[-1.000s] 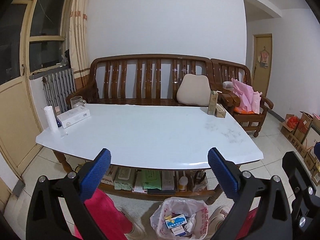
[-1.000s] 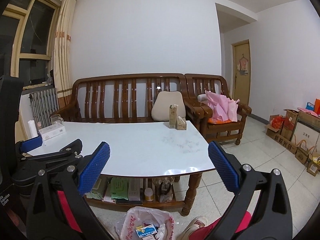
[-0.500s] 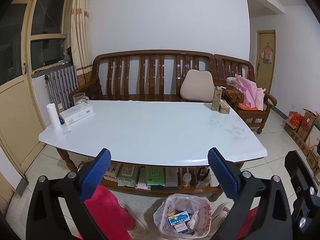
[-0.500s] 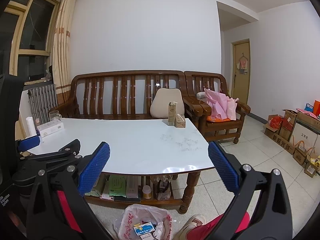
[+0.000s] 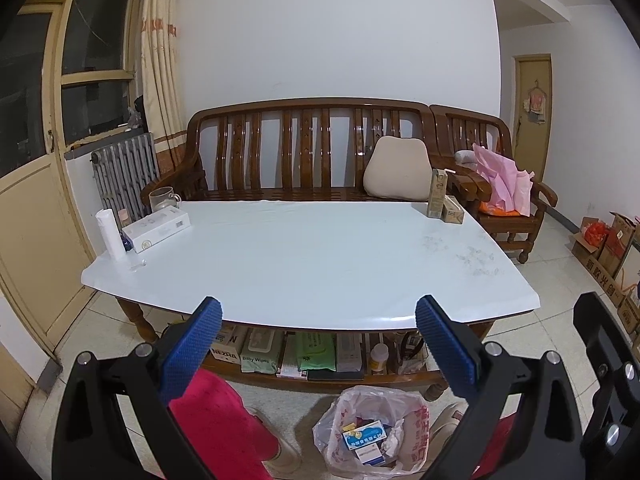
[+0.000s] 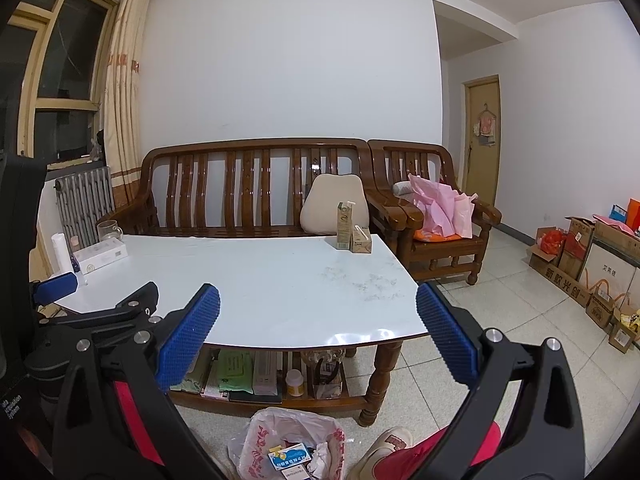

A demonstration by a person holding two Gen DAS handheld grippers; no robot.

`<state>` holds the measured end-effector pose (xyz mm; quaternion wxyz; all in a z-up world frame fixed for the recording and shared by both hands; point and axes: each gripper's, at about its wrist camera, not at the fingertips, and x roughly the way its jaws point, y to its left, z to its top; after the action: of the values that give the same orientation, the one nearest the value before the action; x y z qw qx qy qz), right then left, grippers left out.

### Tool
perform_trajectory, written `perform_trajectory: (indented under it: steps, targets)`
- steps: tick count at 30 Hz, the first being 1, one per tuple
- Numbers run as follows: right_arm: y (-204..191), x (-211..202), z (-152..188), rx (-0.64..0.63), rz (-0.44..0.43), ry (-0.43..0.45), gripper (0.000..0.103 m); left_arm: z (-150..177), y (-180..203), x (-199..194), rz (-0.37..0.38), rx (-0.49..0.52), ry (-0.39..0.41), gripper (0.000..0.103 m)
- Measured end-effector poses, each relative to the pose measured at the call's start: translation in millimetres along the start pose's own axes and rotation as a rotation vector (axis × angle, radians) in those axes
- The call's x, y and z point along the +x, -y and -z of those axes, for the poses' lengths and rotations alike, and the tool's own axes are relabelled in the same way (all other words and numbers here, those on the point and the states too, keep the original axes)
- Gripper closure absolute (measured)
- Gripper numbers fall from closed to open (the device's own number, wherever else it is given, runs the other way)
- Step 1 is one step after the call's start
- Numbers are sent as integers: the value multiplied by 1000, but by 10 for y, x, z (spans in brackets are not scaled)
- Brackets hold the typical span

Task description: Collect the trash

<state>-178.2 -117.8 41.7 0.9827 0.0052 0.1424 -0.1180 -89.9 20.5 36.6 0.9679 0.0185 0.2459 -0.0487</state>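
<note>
Trash bag [image 5: 374, 432] sits below both (spread) fingers [image 5: 192, 344].

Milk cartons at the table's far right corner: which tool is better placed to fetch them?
Right, probably. Both tools are open and empty, but the right tool sits on the same side as the cartons; the left tool would have to cross over.

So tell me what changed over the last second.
Both grippers rose and tilted slightly: in each view the table and trash bag sit a little lower than before. The left gripper and right gripper stayed wide open and empty; nothing was taken hold of or let go. The cartons, white box and the bag's contents lie as they did.
</note>
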Motion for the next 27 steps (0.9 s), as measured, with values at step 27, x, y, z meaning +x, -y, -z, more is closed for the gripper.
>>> perform_trajectory:
  steps: [27]
  targets:
    - [-30, 6, 12, 5, 1, -7, 7, 3, -28, 43, -6, 8, -15, 8]
